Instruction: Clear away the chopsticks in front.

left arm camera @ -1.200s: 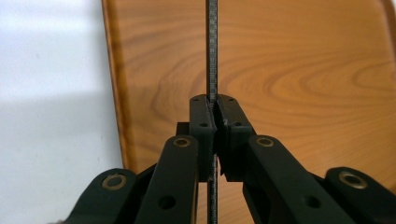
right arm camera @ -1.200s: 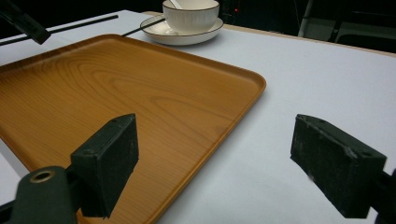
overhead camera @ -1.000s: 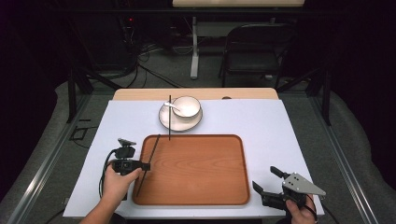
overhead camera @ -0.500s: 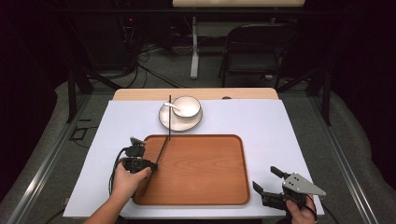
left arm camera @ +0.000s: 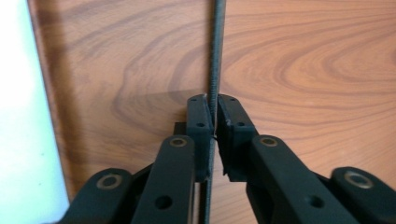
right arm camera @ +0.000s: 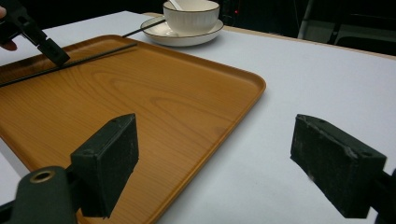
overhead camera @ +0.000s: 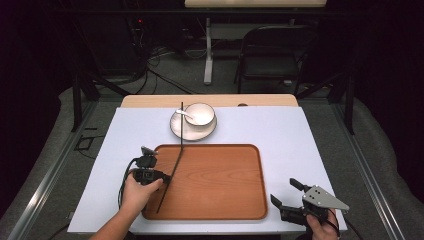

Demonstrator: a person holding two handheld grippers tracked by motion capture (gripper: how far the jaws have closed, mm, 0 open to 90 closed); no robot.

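Your left hand-held gripper (left arm camera: 212, 128) is pinched shut on the thin black chopstick (overhead camera: 175, 160), which slants over the wooden tray (overhead camera: 225, 210) toward the saucer (overhead camera: 176, 130). Held so narrowly, it could pivot and nudge the bowl (overhead camera: 201, 114). Your right hand-held gripper (right arm camera: 219, 163) hovers wide open and empty above the worktop (overhead camera: 300, 135).

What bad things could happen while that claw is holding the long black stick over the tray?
1. The left claw pinches the thin black stick between narrow pads, with long lengths sticking out either side, so it might swivel or slip.
2. In the high view the stick's far end reaches the white saucer holding the white bowl and white spoon; a swing could knock them.
3. Its near end lies over the brown wooden tray; it could catch the rim.
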